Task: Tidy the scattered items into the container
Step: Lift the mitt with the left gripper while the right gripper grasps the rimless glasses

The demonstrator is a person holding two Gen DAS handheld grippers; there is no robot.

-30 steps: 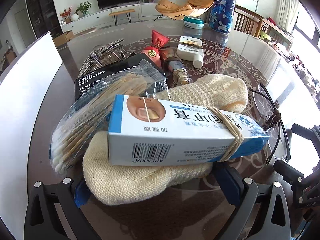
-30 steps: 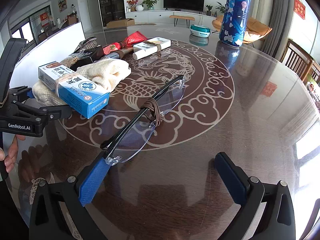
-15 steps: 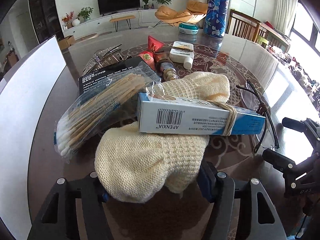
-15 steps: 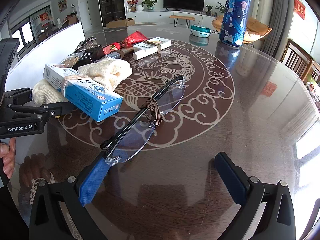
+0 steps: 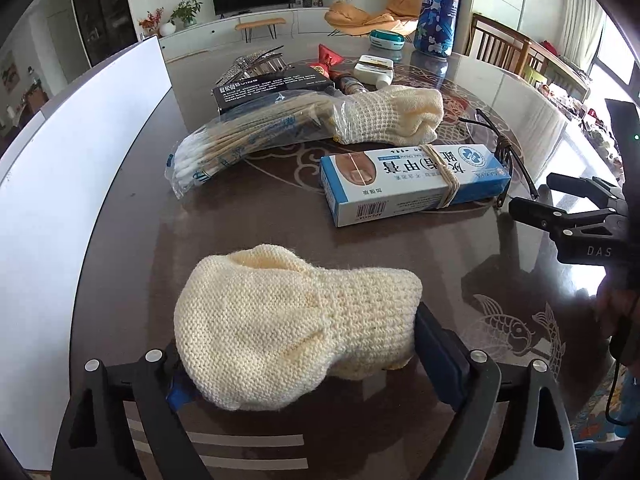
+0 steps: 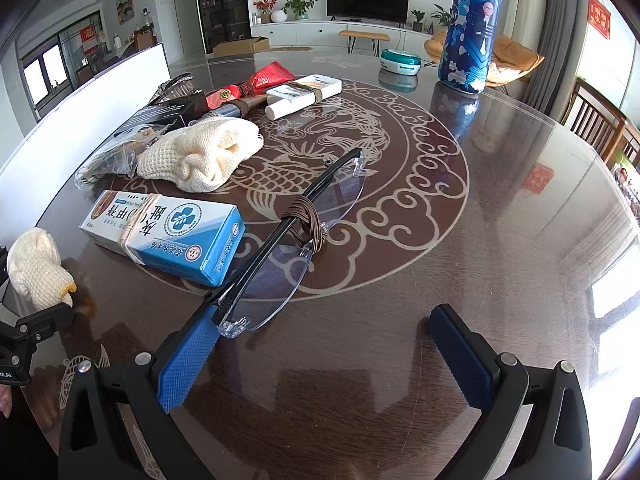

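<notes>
Left gripper (image 5: 304,360): jaws opening, wide, cream knitted sock (image 5: 292,328) bunched between them. Blue medicine box (image 5: 412,182) lies ahead on the table (image 5: 248,216). Right gripper (image 6: 324,356): wide apart, empty; rimless glasses (image 6: 296,236) touch its left pad.

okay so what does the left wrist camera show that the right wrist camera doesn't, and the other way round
Only the left wrist view shows the whole cream knitted sock lying between the left gripper's opening jaws, and the full length of the cotton swab bag.

Only the right wrist view shows the right gripper's open jaws, and the whole pair of glasses with one blue finger at its near end.

Both show the blue and white medicine box, the second cream sock, the white bottle, the tall blue can and the white container on the left.
</notes>
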